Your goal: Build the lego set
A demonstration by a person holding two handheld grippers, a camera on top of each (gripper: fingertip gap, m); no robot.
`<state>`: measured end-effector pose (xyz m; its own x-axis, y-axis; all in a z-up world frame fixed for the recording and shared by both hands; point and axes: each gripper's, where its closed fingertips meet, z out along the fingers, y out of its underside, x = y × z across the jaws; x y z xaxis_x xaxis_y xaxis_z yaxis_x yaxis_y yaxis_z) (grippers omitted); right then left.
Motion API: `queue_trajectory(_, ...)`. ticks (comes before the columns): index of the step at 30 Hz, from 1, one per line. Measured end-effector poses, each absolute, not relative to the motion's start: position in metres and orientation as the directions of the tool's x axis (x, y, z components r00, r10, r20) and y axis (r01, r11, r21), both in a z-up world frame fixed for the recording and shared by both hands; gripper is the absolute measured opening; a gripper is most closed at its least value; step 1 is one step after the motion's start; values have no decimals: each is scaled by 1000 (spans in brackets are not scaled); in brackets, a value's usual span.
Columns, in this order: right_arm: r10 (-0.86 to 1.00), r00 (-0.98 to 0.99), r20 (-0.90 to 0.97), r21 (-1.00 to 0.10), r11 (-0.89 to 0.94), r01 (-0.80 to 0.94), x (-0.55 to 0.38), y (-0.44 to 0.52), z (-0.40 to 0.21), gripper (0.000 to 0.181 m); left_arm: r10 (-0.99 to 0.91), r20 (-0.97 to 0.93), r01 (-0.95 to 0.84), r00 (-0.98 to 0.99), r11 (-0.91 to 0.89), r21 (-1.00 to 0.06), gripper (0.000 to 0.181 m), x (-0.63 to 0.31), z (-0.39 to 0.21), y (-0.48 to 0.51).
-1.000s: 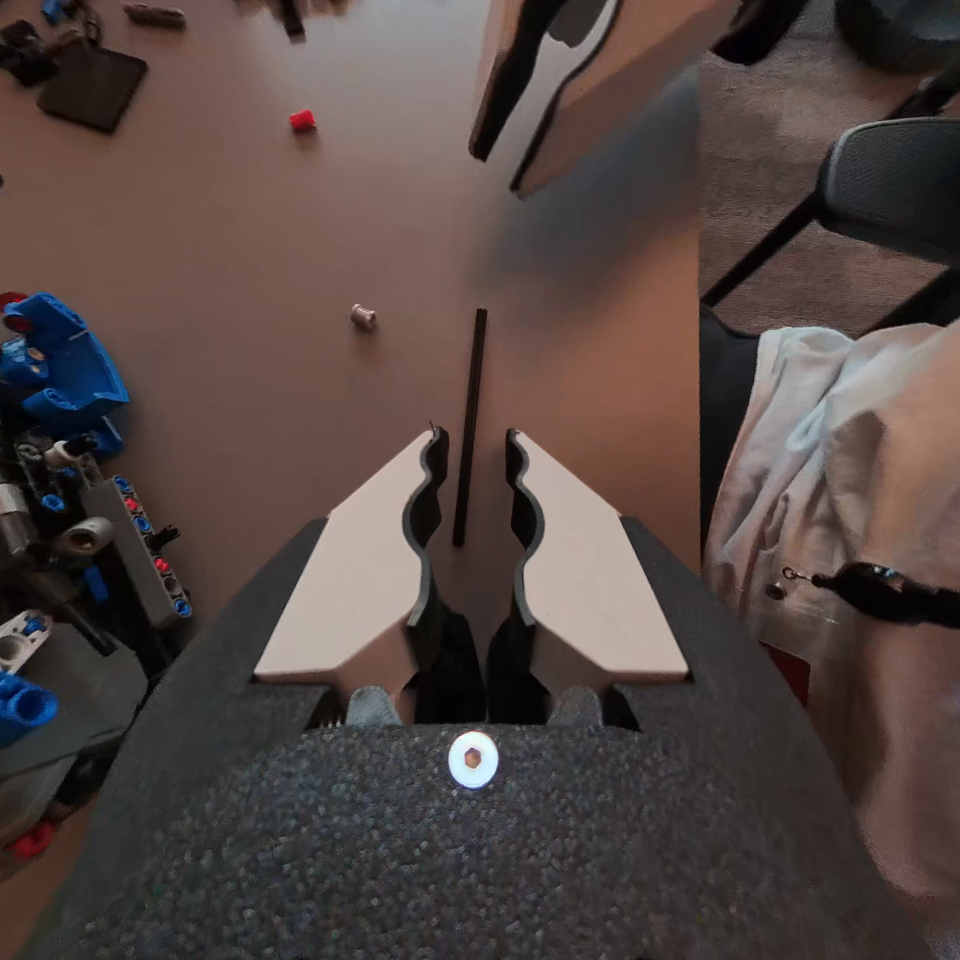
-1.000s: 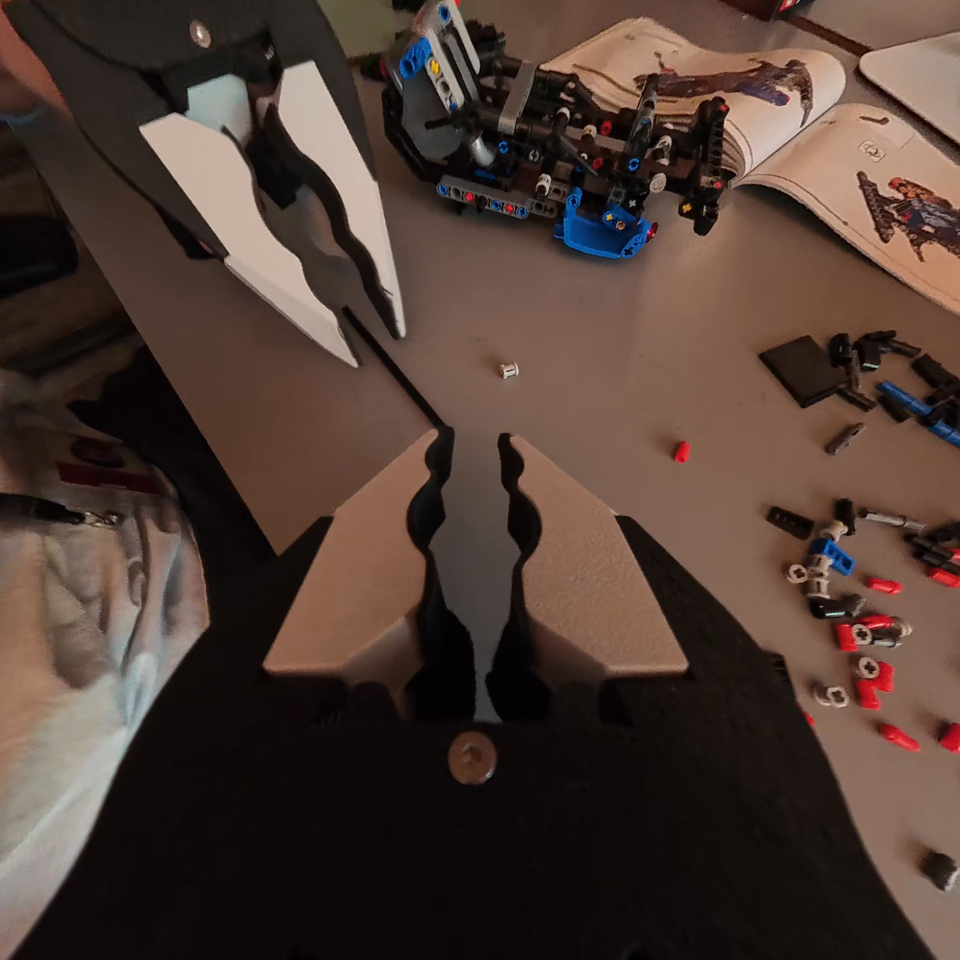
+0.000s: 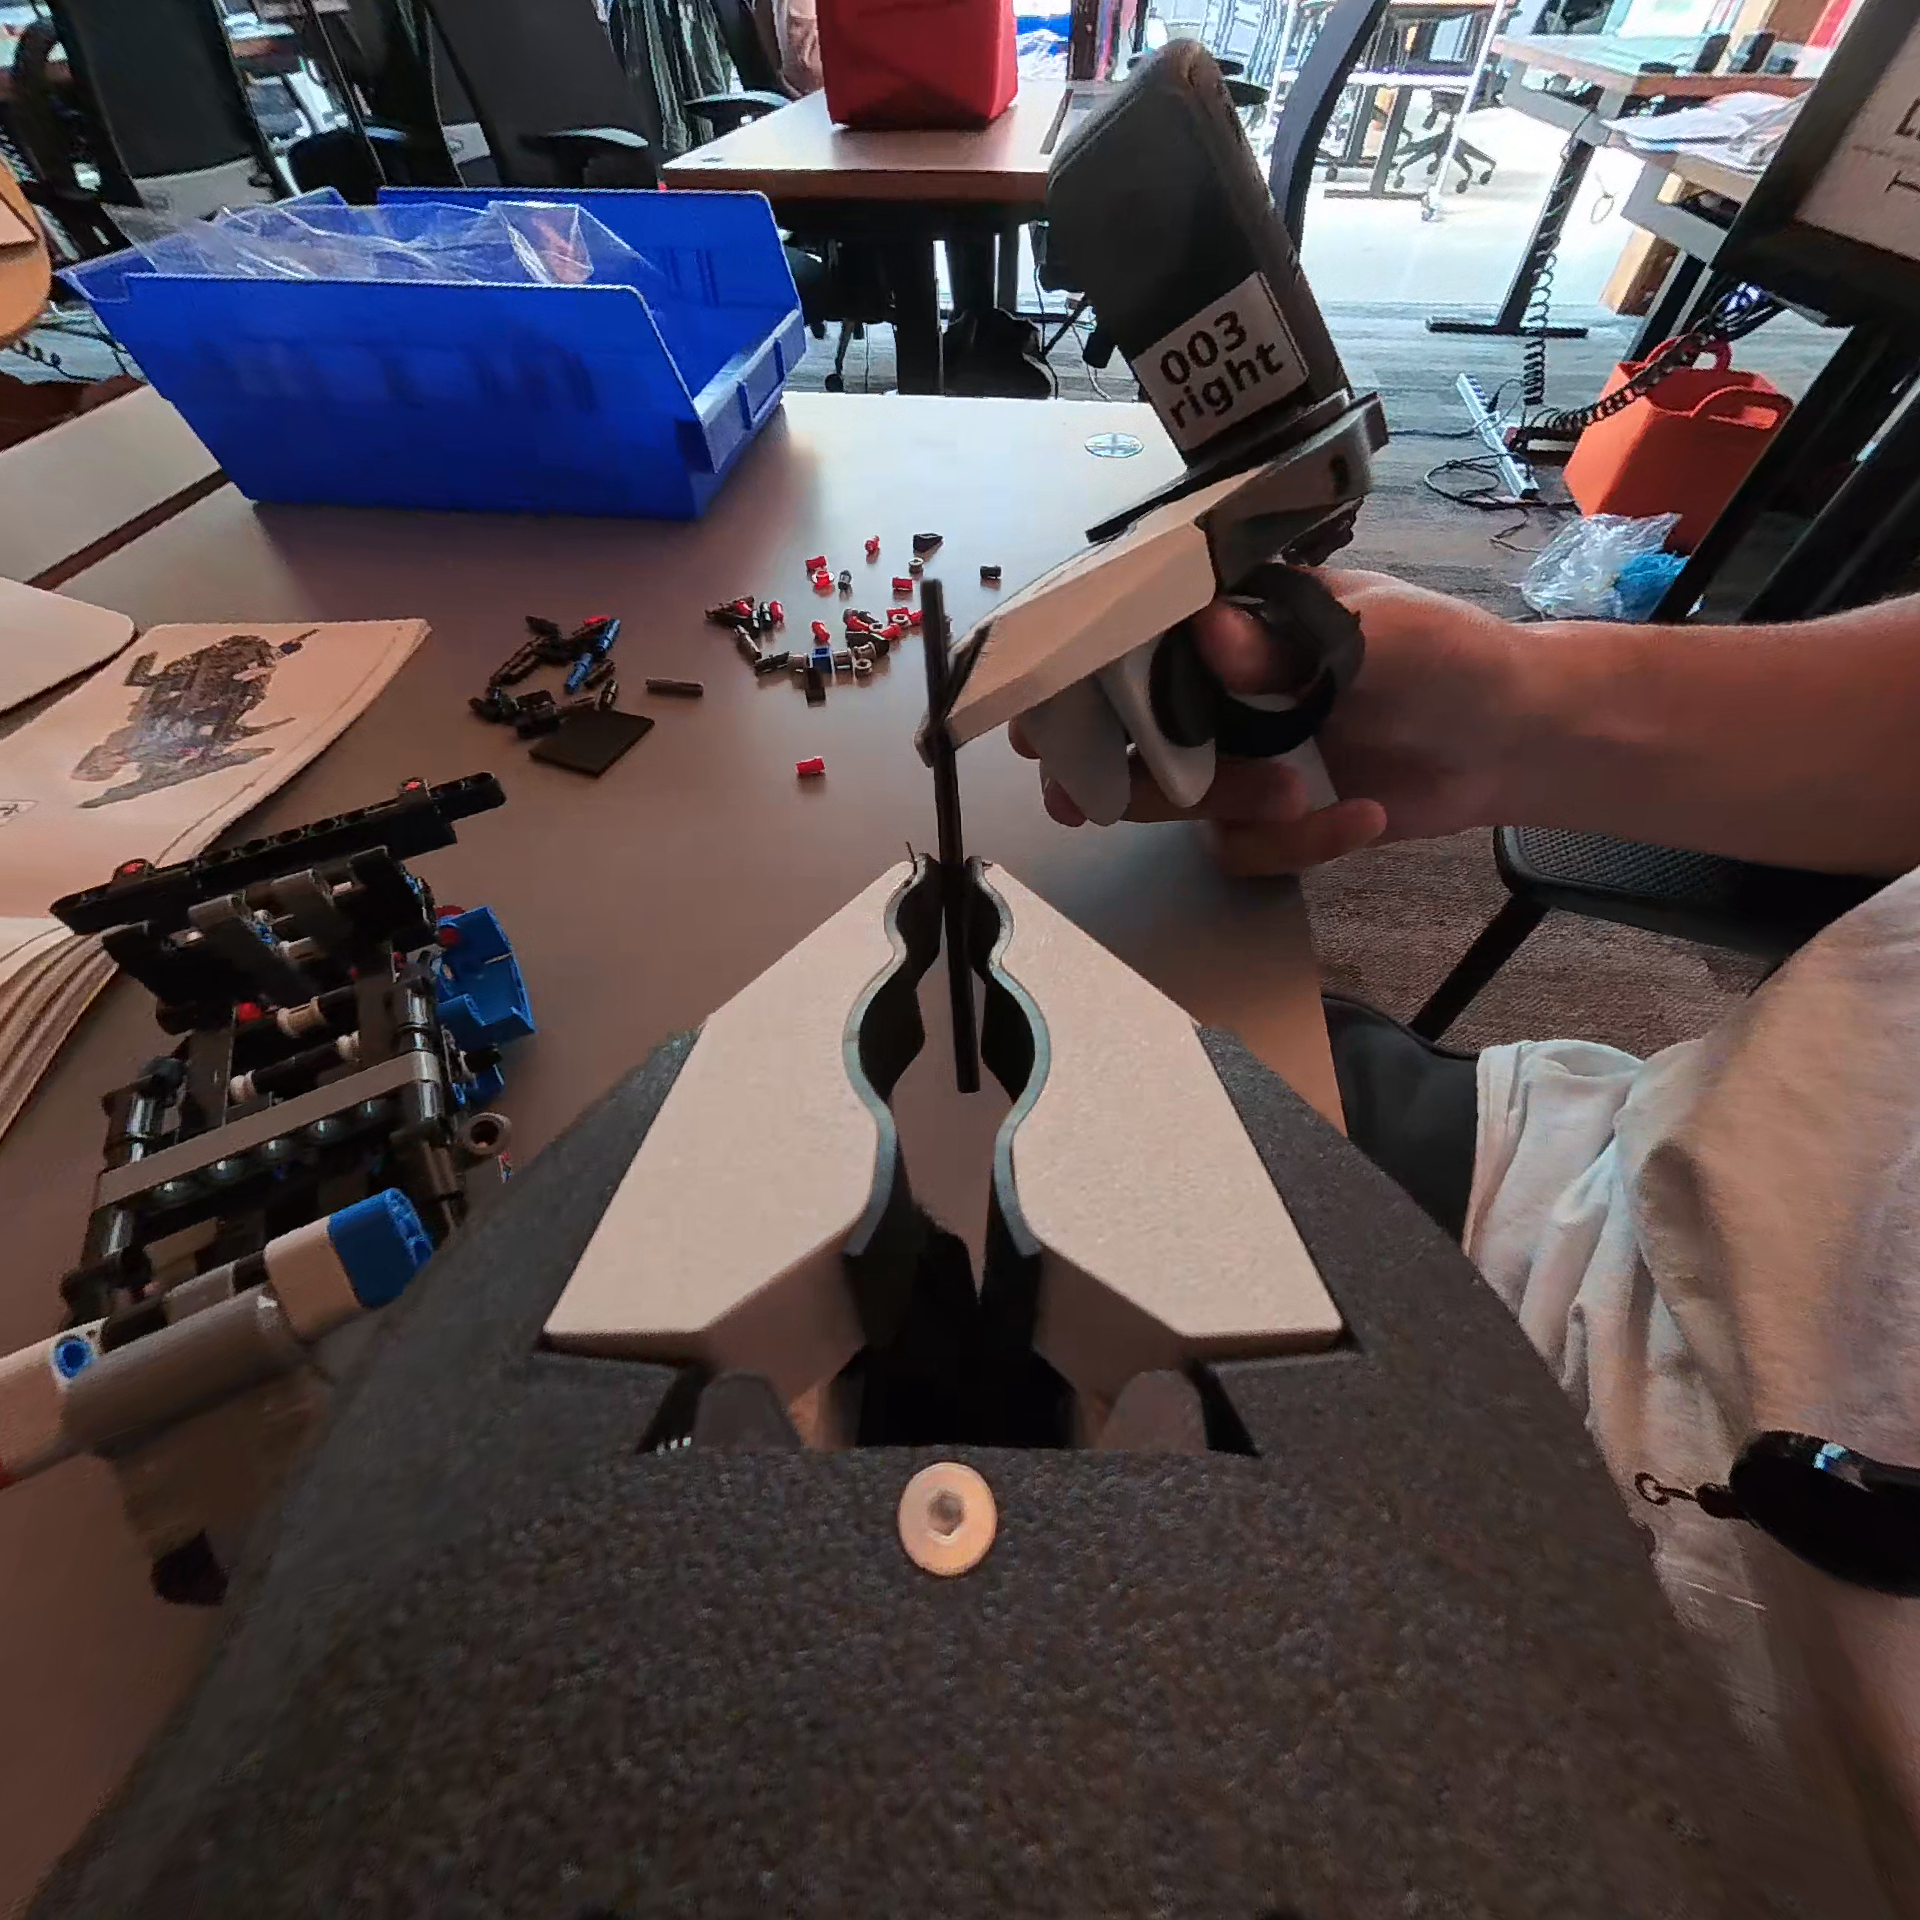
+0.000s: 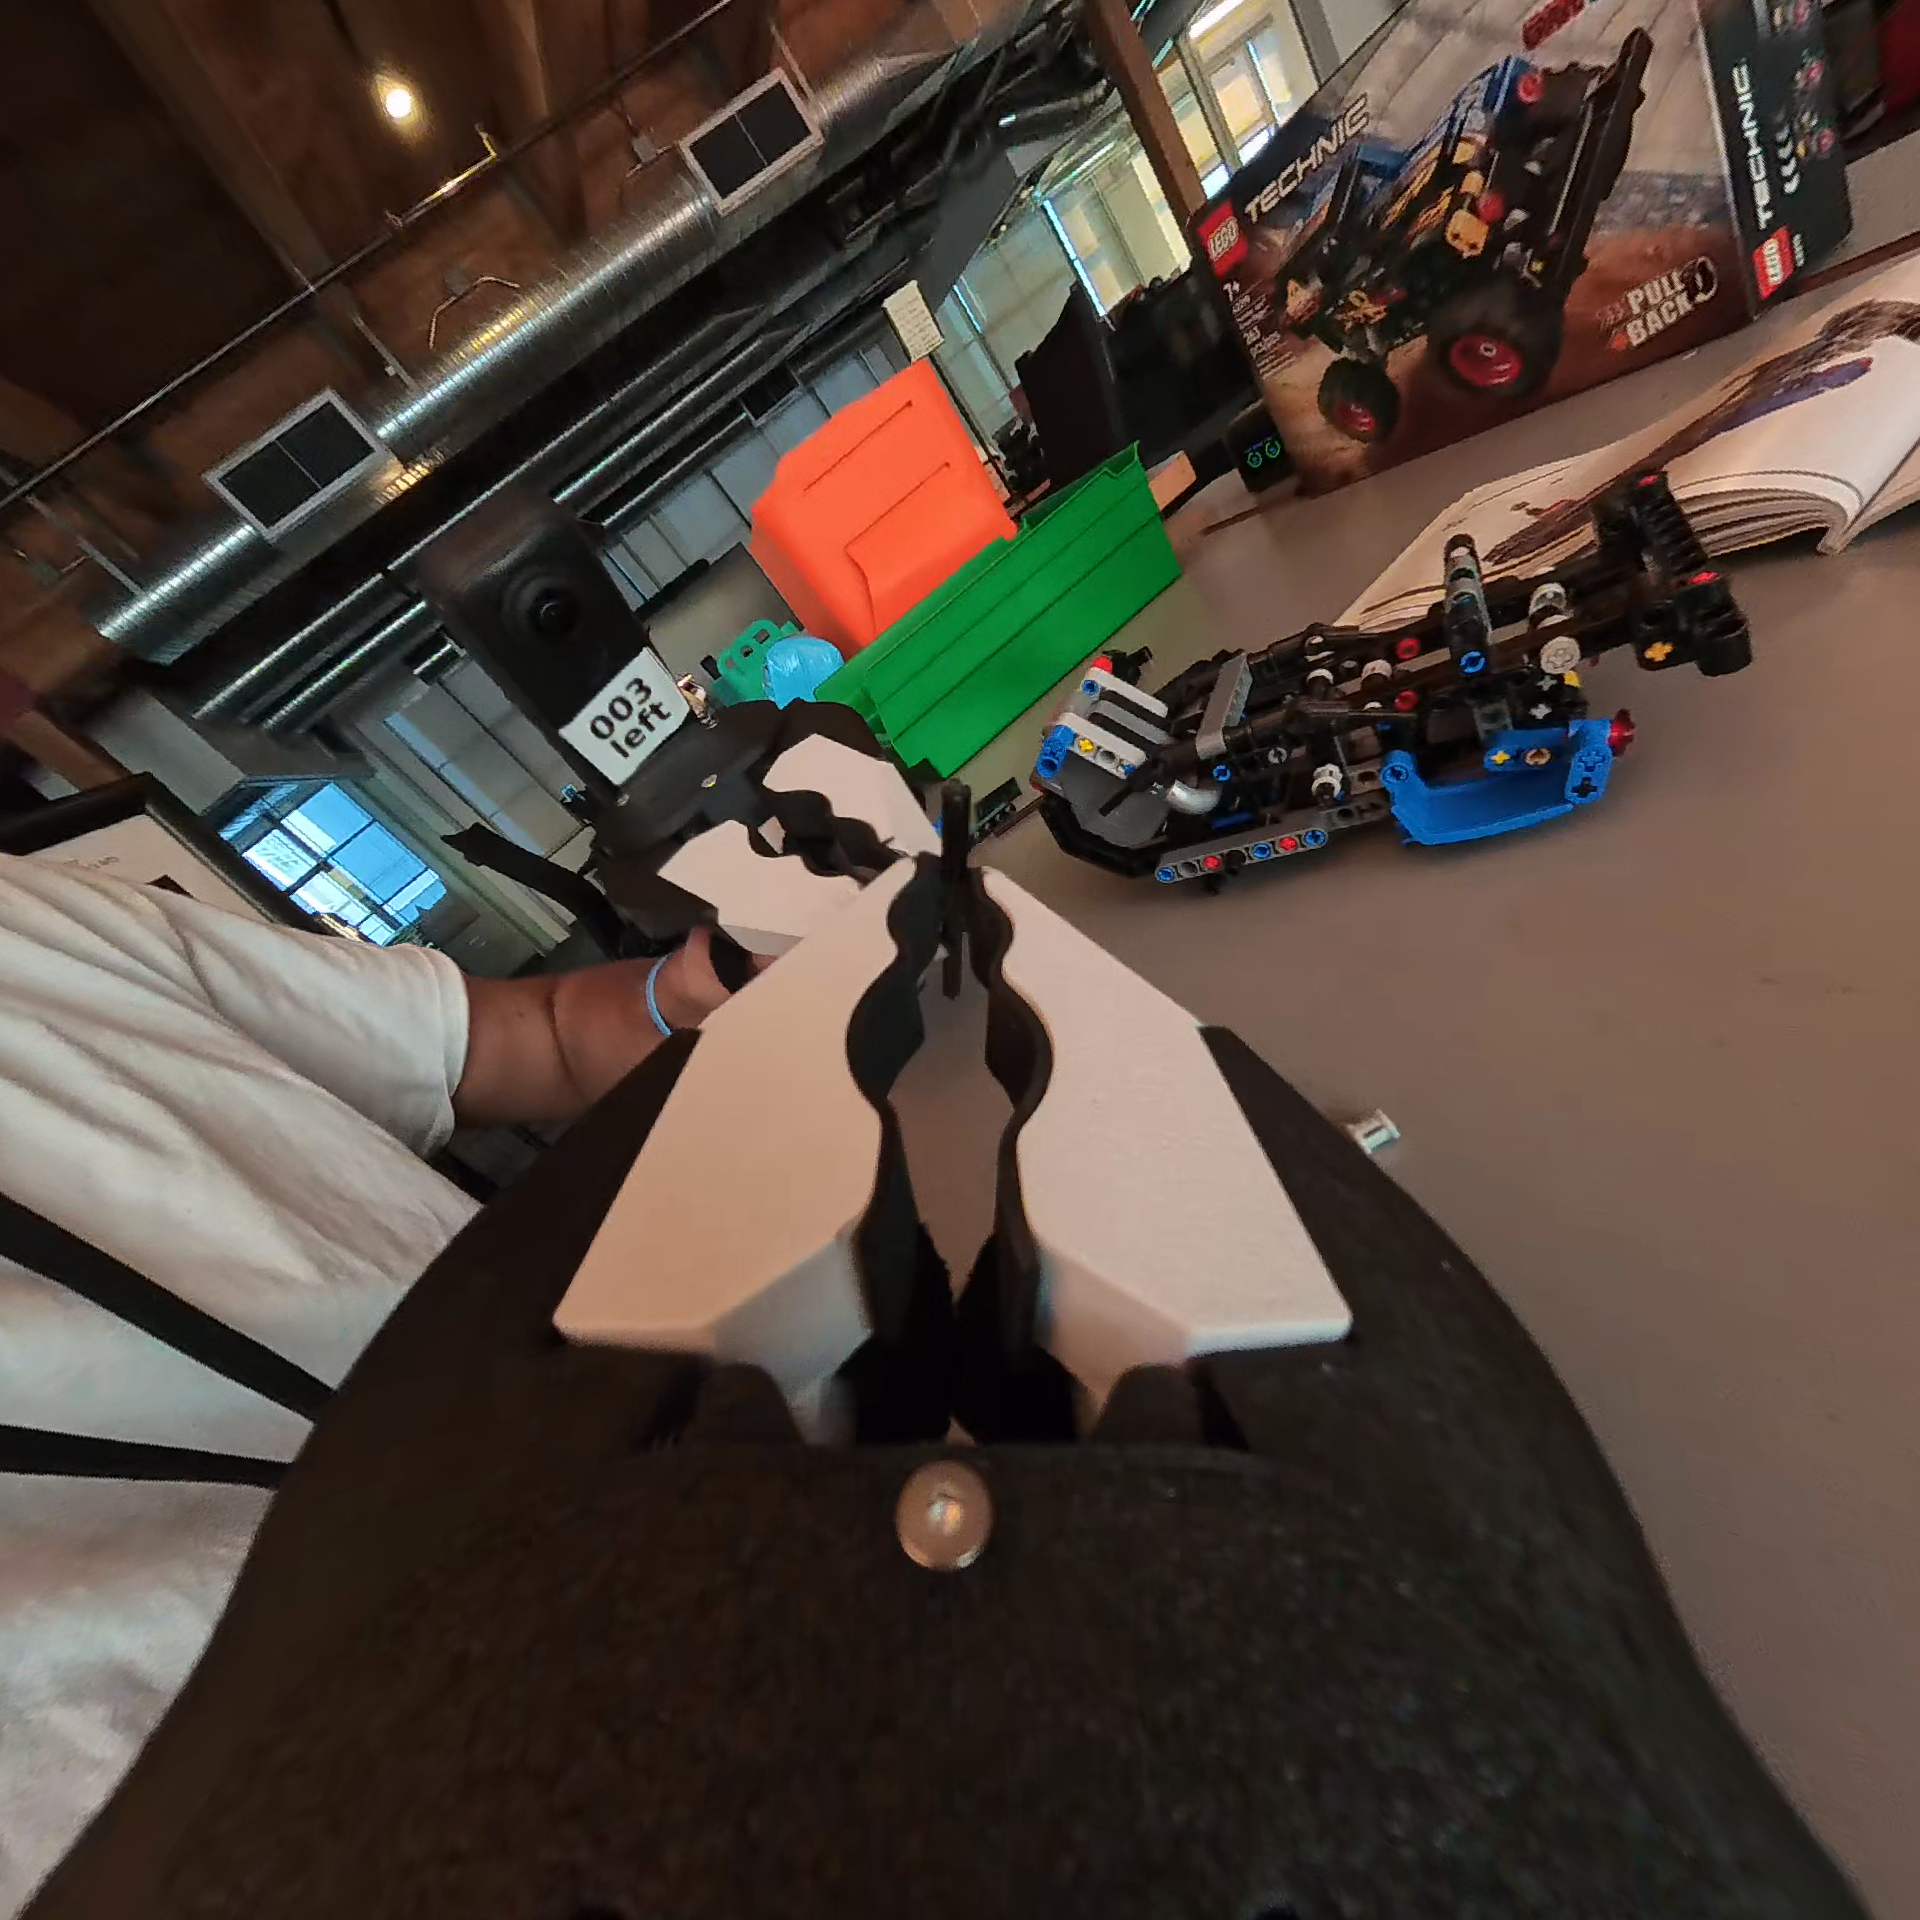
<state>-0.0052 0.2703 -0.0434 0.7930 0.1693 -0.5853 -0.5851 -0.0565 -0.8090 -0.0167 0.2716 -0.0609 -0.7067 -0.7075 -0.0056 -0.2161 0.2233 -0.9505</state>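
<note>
**A:** Item one, the axle?

**B:** Long, thin black rod. I judge it light and stiff, smooth enough to swivel in a pinch, and able to bow if I lever it. It is best taken near an end, across its width, with the tips alone.

**A:** Location?

**B:** Off the worktop, upright in the air. My left gripper is clamped on it at the very tips, and its lower end hangs free between the fingers. My right gripper comes in from the side and is closed on the same rod higher up; a short stub shows above those tips.

**A:** Item two, the model?

**B:** Part-built black, grey and blue chassis, on the worktop well to my left, apart from both grippers.

**A:** Spares?

**B:** Loose pins, scattered on the worktop beyond the axle.
</note>
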Motion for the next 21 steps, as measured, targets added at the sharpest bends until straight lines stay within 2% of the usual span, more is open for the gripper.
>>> queue_trajectory(4, 167, 786, -595, -801, -50, -596, -6, 270, -40, 4, -708, -17, -209, -706, 232, -950, 2, -16, -59, 272)
queue_trajectory(6, 191, 767, -612, -787, -60, -613, -9, 271, -38, 10, -703, -7, -215, -712, 227, -950, 2, -16, -59, 271)
queue_trajectory(8, 162, 785, -597, -800, -60, -596, -7, 271, -40, 4, -700, -1, -221, -714, 227, -948, 2, -16, -60, 270)
queue_trajectory(12, 124, 818, -562, -827, -54, -559, -5, 272, -43, 3, -682, 32, -252, -730, 225, -941, 3, -15, -62, 268)
queue_trajectory(14, 126, 807, -577, -815, -31, -578, -4, 272, -41, 4, -676, 46, -267, -736, 226, -937, 21, -13, -61, 269)
queue_trajectory(16, 144, 791, -594, -800, -3, -600, -6, 273, -38, 4, -661, 56, -289, -748, 250, -924, 27, -11, -63, 267)
queue_trajectory(17, 156, 787, -597, -796, 9, -605, -8, 274, -37, 4, -652, 54, -293, -756, 263, -919, 27, -11, -64, 266)
queue_trajectory(19, 147, 796, -588, -806, -14, -592, -11, 277, -41, 4, -633, 46, -286, -773, 284, -915, 7, -11, -63, 264)
queue_trajectory(21, 125, 813, -568, -821, -27, -570, -10, 279, -43, 4, -631, 33, -283, -775, 299, -911, 2, -9, -64, 264)
